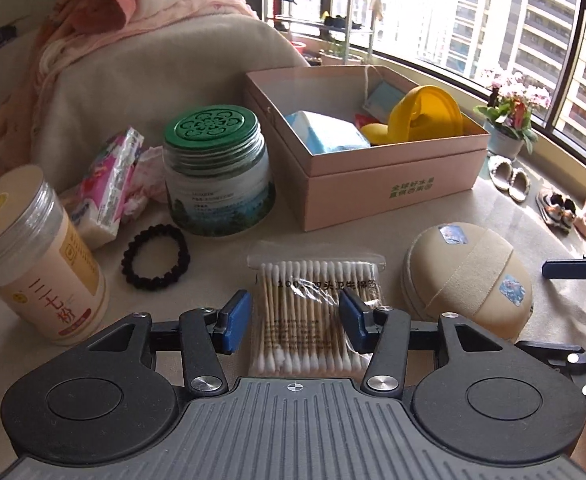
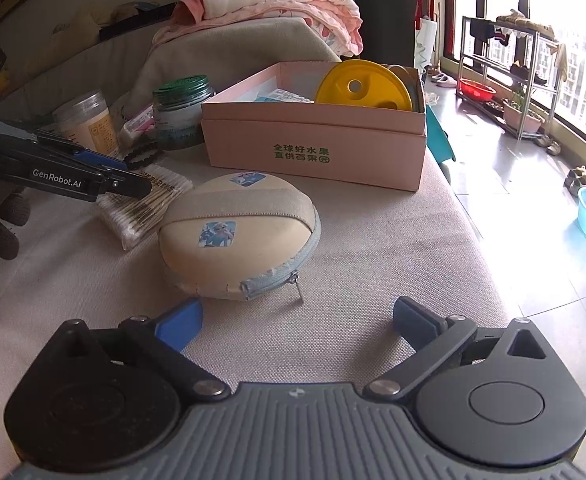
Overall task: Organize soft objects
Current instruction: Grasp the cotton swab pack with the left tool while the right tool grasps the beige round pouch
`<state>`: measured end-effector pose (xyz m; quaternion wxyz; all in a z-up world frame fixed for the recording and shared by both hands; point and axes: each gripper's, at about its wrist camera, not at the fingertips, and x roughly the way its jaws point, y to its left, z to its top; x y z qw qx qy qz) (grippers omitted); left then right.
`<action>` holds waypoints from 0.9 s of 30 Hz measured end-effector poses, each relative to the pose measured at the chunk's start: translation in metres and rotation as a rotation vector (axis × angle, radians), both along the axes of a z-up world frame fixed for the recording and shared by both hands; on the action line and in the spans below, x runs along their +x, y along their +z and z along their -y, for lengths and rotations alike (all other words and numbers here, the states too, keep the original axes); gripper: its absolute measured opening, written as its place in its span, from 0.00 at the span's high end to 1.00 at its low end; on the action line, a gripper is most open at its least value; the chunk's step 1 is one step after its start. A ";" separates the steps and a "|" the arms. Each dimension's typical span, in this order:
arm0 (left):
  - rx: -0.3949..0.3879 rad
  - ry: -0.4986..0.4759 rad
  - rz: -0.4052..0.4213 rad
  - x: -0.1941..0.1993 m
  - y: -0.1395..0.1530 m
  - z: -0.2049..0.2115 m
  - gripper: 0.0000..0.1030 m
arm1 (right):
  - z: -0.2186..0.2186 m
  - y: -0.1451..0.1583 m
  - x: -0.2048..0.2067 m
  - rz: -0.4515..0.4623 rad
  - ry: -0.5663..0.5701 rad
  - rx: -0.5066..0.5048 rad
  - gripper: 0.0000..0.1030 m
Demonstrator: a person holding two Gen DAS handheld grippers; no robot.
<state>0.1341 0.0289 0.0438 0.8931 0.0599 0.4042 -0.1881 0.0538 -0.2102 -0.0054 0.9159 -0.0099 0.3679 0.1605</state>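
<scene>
The jaws of the left gripper [image 1: 295,322] stand spread apart, one blue pad on each side of a clear plastic bag of wooden cotton swabs [image 1: 315,312]. It cannot be told whether the pads touch the bag, which lies flat on the beige fabric-covered table [image 1: 221,248] near its front edge.

In the left wrist view, a round beige zippered pouch with a cloth band and two small stickers [image 1: 467,280] lies just right of the swab bag. A black beaded hair tie [image 1: 156,257] lies to the bag's left. Further left stands a clear plastic jar with a cream label and flat lid [image 1: 33,256]. Behind the hair tie stands a glass jar with a green patterned lid [image 1: 217,174], and beside it lies a pink packet of tissues [image 1: 111,188]. Towards the far right corner sits an open pink cardboard box [image 1: 393,184]. Inside it are a yellow plastic dish [image 1: 425,114], a pale blue face mask [image 1: 381,96] and a blue and white soft pack [image 1: 325,132]. Pink quilted bedding [image 1: 133,12] is heaped at the far left edge.

In the right wrist view, the jaws of the right gripper [image 2: 297,324] are released wide, holding nothing, above bare fabric at the front edge. The beige pouch [image 2: 237,236] lies just ahead of them, slightly left, its zipper pull pointing towards the camera. The left gripper [image 2: 105,178] hangs over the swab bag [image 2: 145,204] at the left, held by a dark gloved hand [image 2: 1,240]. The pink box [image 2: 317,148] sits behind the pouch, with the yellow dish [image 2: 357,88] leaning upright inside.
</scene>
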 end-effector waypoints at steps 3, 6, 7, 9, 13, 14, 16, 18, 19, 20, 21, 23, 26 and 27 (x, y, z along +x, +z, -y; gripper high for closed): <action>-0.077 -0.015 -0.028 0.003 -0.004 0.001 0.48 | -0.003 -0.001 0.000 -0.001 0.007 -0.024 0.00; -0.086 -0.016 -0.034 0.003 -0.004 0.003 0.48 | -0.006 -0.001 0.000 0.000 0.015 -0.046 0.00; -0.079 -0.019 -0.032 0.002 -0.003 0.004 0.48 | -0.007 -0.001 0.000 0.000 0.018 -0.049 0.00; -0.060 -0.030 -0.018 -0.001 0.001 0.007 0.48 | -0.005 -0.002 0.000 0.001 0.024 -0.047 0.00; -0.008 -0.056 0.039 -0.011 0.010 0.017 0.48 | -0.003 -0.002 0.001 0.002 0.023 -0.035 0.00; -0.001 -0.067 0.052 -0.013 0.012 0.019 0.48 | -0.003 -0.002 0.001 0.002 0.023 -0.036 0.00; 0.014 -0.101 0.059 -0.017 0.014 0.026 0.48 | -0.004 -0.002 0.001 0.002 0.024 -0.041 0.00; 0.056 -0.141 0.052 -0.021 0.008 0.034 0.48 | -0.004 -0.002 0.001 0.002 0.024 -0.041 0.00; 0.092 -0.159 0.042 -0.022 0.003 0.038 0.46 | -0.004 -0.002 0.001 0.002 0.024 -0.038 0.00; 0.121 -0.173 0.063 -0.026 0.000 0.040 0.43 | -0.003 -0.002 0.001 0.001 0.024 -0.036 0.00; 0.147 -0.188 0.083 -0.029 -0.001 0.039 0.43 | -0.003 -0.002 0.001 0.001 0.024 -0.037 0.00; 0.161 -0.171 0.074 -0.029 0.001 0.034 0.43 | -0.004 -0.002 0.001 0.001 0.024 -0.041 0.00; 0.164 -0.142 0.072 -0.028 0.001 0.024 0.43 | -0.005 -0.002 0.001 0.002 0.024 -0.046 0.00; 0.142 -0.139 0.059 -0.027 0.000 0.022 0.43 | -0.005 -0.002 0.001 0.002 0.025 -0.046 0.00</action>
